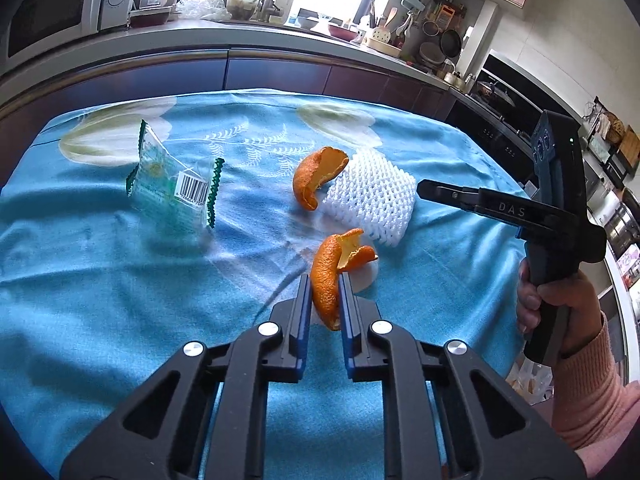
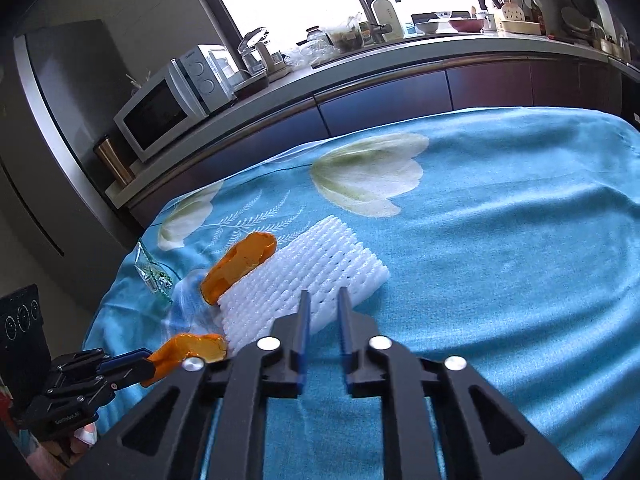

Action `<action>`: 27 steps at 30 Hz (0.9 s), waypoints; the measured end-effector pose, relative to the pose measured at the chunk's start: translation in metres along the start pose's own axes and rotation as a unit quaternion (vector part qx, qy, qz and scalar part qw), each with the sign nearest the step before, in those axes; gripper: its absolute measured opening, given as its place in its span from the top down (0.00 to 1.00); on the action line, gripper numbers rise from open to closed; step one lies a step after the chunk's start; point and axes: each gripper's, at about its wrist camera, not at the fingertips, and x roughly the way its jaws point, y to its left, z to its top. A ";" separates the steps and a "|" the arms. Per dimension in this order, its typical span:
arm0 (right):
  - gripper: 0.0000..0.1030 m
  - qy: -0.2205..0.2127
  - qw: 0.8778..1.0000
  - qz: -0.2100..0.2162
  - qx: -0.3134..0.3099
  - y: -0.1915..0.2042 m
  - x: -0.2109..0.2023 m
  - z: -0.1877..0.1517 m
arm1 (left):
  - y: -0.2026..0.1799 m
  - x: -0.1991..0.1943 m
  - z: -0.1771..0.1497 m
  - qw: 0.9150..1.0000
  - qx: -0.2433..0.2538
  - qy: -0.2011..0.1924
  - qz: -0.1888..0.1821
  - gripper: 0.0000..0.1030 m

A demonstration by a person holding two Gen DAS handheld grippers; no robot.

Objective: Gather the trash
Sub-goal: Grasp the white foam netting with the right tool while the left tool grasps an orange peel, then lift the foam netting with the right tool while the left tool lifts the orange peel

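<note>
Left wrist view: the left gripper pinches an orange peel by its lower edge, apparently lifted off the blue tablecloth for carrying to the trash. Ahead of the fingertips lie a second peel leaning against a white foam net; ahead-left stands a clear snack wrapper.

Right wrist view: the right gripper holds nothing, its fingers narrowly parted and aimed at the foam net just ahead, probably the next pickup. The held peel shows at lower left.
</note>
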 end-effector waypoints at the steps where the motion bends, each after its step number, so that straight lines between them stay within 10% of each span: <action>1: 0.51 -0.001 1.000 -0.001 0.000 0.002 0.001 -0.001 | 0.001 -0.001 0.000 1.000 -0.002 -0.002 0.000 0.87; 7: 0.51 0.029 0.999 -0.023 -0.012 0.016 0.024 -0.007 | 0.007 -0.004 -0.005 1.000 -0.009 -0.002 0.003 0.87; 10: 0.78 0.031 0.999 -0.030 -0.018 0.019 0.026 -0.006 | 0.008 -0.006 -0.006 1.000 -0.009 -0.002 0.003 0.87; 15: 0.90 0.021 1.000 -0.017 -0.007 0.013 0.020 -0.008 | 0.006 -0.005 -0.007 1.000 -0.002 0.003 0.004 0.86; 22: 0.91 -0.007 1.000 0.005 -0.001 0.010 -0.005 -0.010 | 0.002 0.000 -0.011 1.000 0.014 0.011 0.011 0.73; 27: 0.91 -0.021 1.000 0.019 -0.012 0.017 -0.020 -0.012 | 0.000 0.006 -0.014 0.999 0.019 0.020 0.017 0.84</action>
